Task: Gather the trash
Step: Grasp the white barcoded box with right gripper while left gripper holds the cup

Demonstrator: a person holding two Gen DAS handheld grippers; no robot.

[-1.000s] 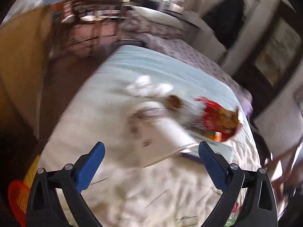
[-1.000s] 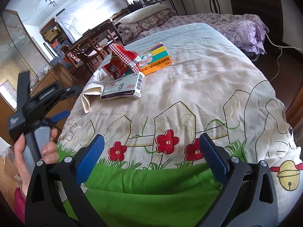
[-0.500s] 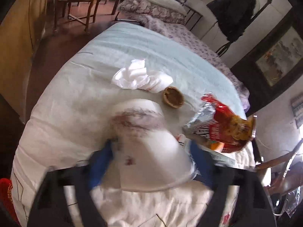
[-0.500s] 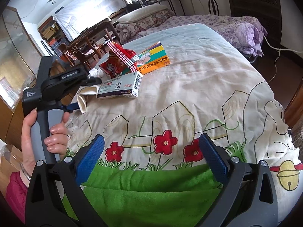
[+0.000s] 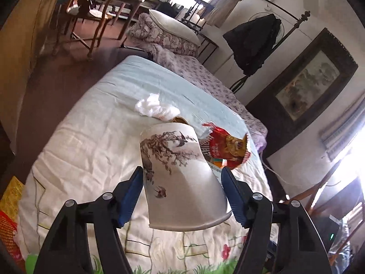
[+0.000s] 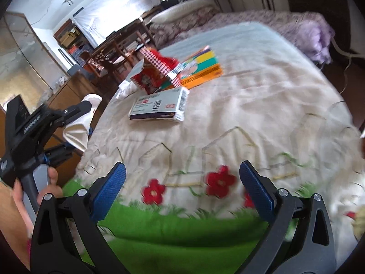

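Observation:
My left gripper (image 5: pixel 182 191) is shut on a white paper cup (image 5: pixel 178 173) with a branch-and-bird print and holds it above the bed; it also shows in the right wrist view (image 6: pixel 79 123). On the bedspread (image 5: pixel 86 150) lie crumpled white tissue (image 5: pixel 155 109), a small brown lid (image 5: pixel 180 119) partly hidden behind the cup, and a red snack bag (image 5: pixel 225 148). In the right wrist view the red snack bag (image 6: pixel 157 73), a white medicine box (image 6: pixel 159 107) and a colourful flat box (image 6: pixel 200 68) lie ahead. My right gripper (image 6: pixel 182 189) is open and empty over the quilt's flower print.
A second bed with a floral pillow (image 5: pixel 168 36) stands behind. A wooden chair (image 5: pixel 91 13) and table stand on the brown floor to the left. A red and yellow bag (image 5: pixel 9 217) sits at the bed's near left corner. A dark framed picture (image 5: pixel 305 84) hangs on the right.
My left gripper has closed on the paper cup and lifted it off the bed. My right gripper has moved slightly forward and stays open.

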